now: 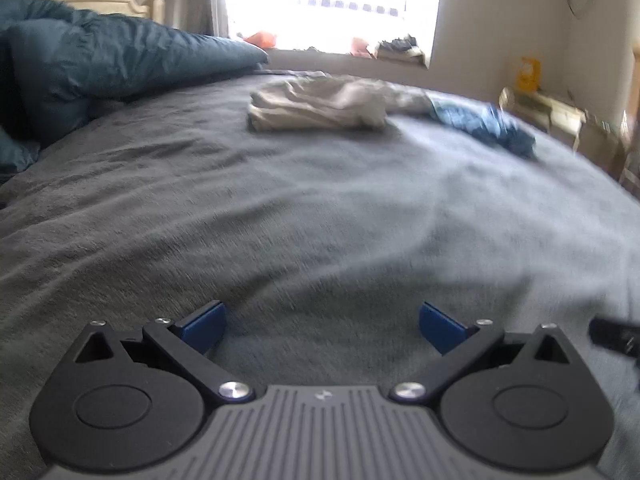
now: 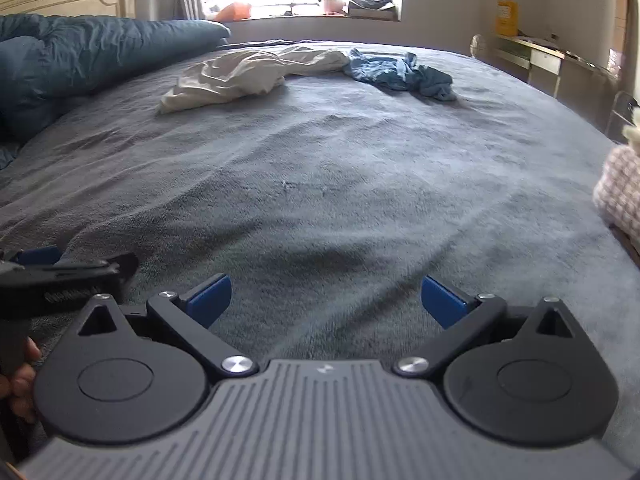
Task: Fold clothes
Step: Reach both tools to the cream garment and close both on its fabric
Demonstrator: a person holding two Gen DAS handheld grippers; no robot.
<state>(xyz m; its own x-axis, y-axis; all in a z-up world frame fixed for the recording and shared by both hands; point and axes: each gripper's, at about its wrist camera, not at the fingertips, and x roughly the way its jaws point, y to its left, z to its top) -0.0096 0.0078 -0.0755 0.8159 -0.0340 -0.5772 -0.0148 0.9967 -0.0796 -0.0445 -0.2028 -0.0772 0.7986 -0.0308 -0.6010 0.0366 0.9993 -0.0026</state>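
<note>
In the left wrist view, the left gripper (image 1: 322, 326) is hanging low over the gray blanket (image 1: 280, 216) at the bottom of the frame. Its two blue fingers (image 1: 204, 326) are standing wide apart, and nothing is sitting between them. The clothes are lying far from it, in the upper middle of the frame. The cream shirt (image 1: 320, 106) is lying in a loose bundle, and its long side is running left to right across the frame. The blue shirt (image 1: 486, 124) is touching its right end and is lying crumpled, reaching toward the right edge. That part of the picture is blurry. A dark teal quilt (image 1: 100, 60) is piled at the upper left. A bright window (image 1: 336, 0) is glowing at the top. A black part of the other gripper (image 1: 612, 338) is peeking in at the right edge.

In the right wrist view, the right gripper (image 2: 326, 300) is also hovering low over the gray blanket (image 2: 340, 184) at the bottom of the frame. Its blue fingers (image 2: 210, 300) are spread wide with nothing in them. The cream shirt (image 2: 244, 72) is lying well away in the upper middle, stretching from lower left to upper right. The blue shirt (image 2: 400, 72) is touching its right end in a rumpled heap. The left gripper (image 2: 60, 276) is showing at the left edge, and there is small writing on its black side, but it is too blurry to read. A hand (image 2: 20, 380) is holding its handle. A yellow box (image 2: 507, 16) is standing on a desk at the upper right, and its label is too small to read. A pink checked cloth (image 2: 622, 188) is sitting at the right edge.
</note>
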